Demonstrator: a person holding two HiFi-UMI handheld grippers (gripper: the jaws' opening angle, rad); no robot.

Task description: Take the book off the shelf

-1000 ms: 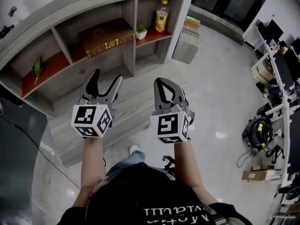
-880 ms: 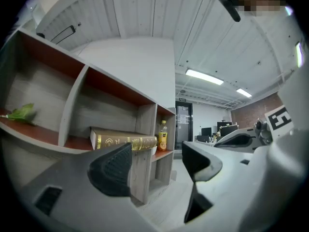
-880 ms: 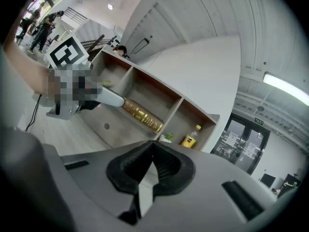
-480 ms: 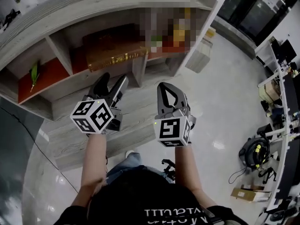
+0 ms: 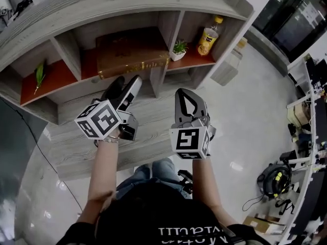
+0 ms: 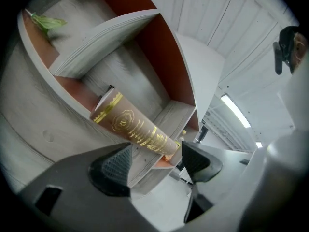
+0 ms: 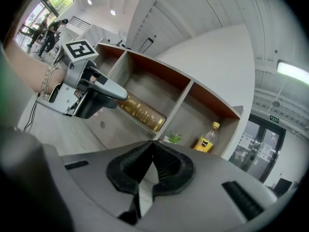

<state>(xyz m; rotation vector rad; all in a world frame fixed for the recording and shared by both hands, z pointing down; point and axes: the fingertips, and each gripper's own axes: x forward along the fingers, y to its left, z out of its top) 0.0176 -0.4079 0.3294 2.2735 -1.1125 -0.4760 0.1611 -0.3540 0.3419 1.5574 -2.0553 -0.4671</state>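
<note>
While my left hand-held gripper (image 5: 127, 81) hangs just in front of the shelf (image 5: 127, 4) with its jaws spread wide and nothing between them, the book (image 5: 132, 52) lies flat in the middle compartment, with a green leaf (image 5: 39, 74) in the compartment to its left and a small potted plant (image 5: 179, 48) and yellow bottle (image 5: 208, 36) to its right. Its long axis runs left to right along the board, cover up, gold-printed spine facing out toward me. My right hand-held gripper (image 5: 187, 96), further right, has its jaws pressed together on nothing.
</note>
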